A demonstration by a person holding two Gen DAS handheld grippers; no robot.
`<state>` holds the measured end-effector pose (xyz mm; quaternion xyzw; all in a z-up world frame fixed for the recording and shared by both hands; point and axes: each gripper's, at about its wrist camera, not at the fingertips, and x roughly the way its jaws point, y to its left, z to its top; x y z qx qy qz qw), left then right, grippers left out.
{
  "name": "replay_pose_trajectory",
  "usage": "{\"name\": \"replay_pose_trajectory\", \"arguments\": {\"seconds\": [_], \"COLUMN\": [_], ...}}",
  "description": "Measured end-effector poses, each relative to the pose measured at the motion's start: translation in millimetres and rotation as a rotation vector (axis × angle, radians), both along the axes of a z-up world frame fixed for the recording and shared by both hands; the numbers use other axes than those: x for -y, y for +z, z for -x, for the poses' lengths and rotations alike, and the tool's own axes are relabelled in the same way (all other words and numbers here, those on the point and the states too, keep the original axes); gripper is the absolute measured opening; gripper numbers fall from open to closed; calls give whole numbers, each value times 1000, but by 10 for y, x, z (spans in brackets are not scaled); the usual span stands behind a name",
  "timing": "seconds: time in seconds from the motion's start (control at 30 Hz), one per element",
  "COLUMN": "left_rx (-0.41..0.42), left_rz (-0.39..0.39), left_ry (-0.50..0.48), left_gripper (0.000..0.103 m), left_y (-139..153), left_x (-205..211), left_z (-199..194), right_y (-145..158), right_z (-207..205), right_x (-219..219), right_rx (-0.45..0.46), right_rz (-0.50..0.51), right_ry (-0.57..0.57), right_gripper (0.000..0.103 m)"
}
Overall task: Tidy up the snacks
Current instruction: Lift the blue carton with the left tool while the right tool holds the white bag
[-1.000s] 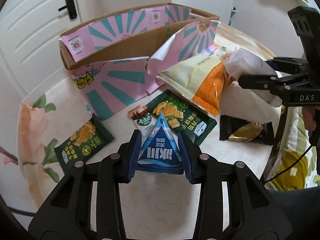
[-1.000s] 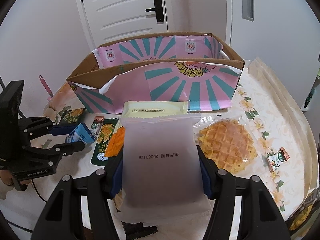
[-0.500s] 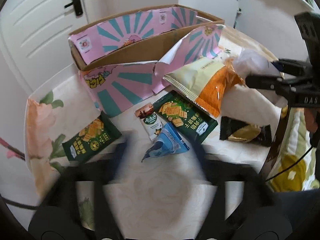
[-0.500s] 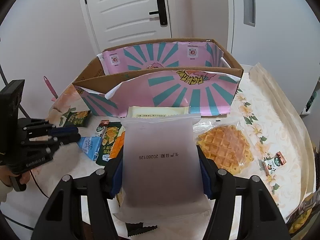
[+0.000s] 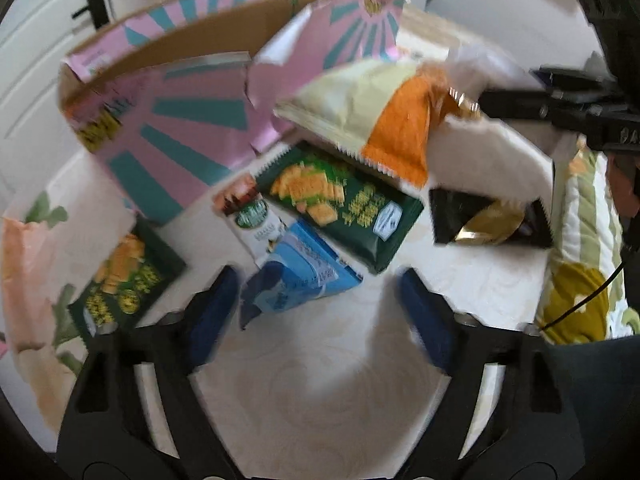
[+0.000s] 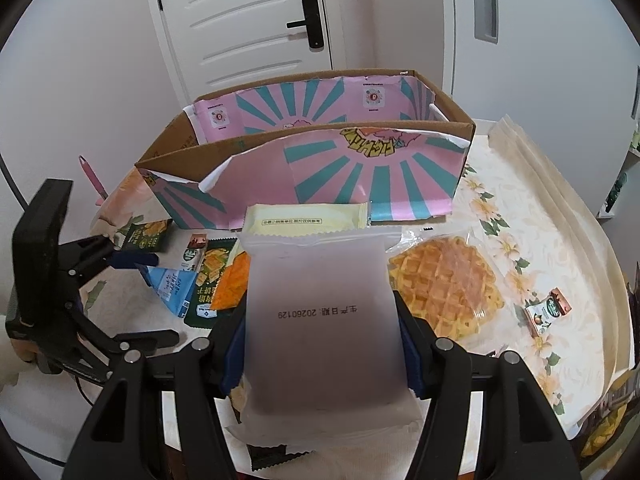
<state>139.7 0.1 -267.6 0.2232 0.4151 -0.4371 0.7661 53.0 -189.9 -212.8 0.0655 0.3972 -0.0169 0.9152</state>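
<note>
Two fingers (image 5: 216, 312) flank the blue carton (image 5: 298, 276) — left one nearer.

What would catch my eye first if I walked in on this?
Probably the big pink and teal box at the back of the table, open at the top. Next, the frosted white packet clamped in the right gripper, right up front with a waffle beside it. To the left, a blue triangular pack lies loose among green snack bags, the left gripper open around it.

Frosted white packet (image 6: 320, 320) clamped between right tongs (image 6: 320, 352), pink-striped cardboard box (image 6: 360, 168) behind, waffle (image 6: 448, 288) beside.
</note>
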Motion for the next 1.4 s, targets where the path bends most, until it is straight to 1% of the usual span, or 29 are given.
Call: {"name": "replay_pose_trajectory", "arguments": {"seconds": [0.03, 0.07, 0.13, 0.23, 0.4, 0.6, 0.67, 0.73, 0.8, 0.87, 0.97, 1.0, 1.03, 1.07, 1.3, 1.4], "left_rx": [1, 3, 7, 18, 32, 17, 23, 34, 32, 4, 5, 0, -3, -2, -1, -4], "left_rz": [-1, 5, 3, -8, -13, -13, -16, -22, -22, -7, 1, 3, 3, 4, 3, 19], "left_ry": [-6, -19, -33, -37, -31, -30, -37, -42, -51, -66, -79, -82, -86, -89, -58, -32], "left_gripper": [58, 53, 34, 28, 27, 29, 36, 57, 60, 60, 60, 57, 48, 42, 42, 42], "left_y": [-7, 5, 20, 38, 42, 31, 28, 19, 3, -11, -18, -17, -12, -3, 14, 64], "left_x": [2, 10, 19, 43, 61, 169, 217, 271, 320, 362, 390, 392, 392, 395, 374, 309], "left_z": [9, 21, 53, 87, 97, 25, 2, -27, -61, -95, -89, -94, -93, -90, -79, -69], "right_y": [-9, -19, -42, -66, -76, -75, -78, -75, -72, -73, -80, -86, -89, -94, -100, -89], "right_z": [1, -1, -15, -32, -61, -72, -79, -84, -87, -90, -93, -93, -92, -91, -99, -103], "right_x": [3, 6, 15, 25, 20, 24, 34, 37, 43, 50, 62, 73, 81, 88, 123, 124], "right_rx": [-1, -2, -7, -9, -10, -11, -13, -12, -11, -11, -13, -13, -13, -14, -13, -9], "right_rz": [0, -1, -6, -12, -18, -16, -18, -18, -19, -20, -21, -23, -25, -27, -34, -33], "right_ry": [-3, -5, -12, -17, -14, -10, -12, -13, -15, -16, -21, -25, -29, -31, -37, -32], "right_gripper": [58, 58, 58, 58, 58, 58, 58, 58, 58, 58, 58, 58, 58, 58, 58, 58]}}
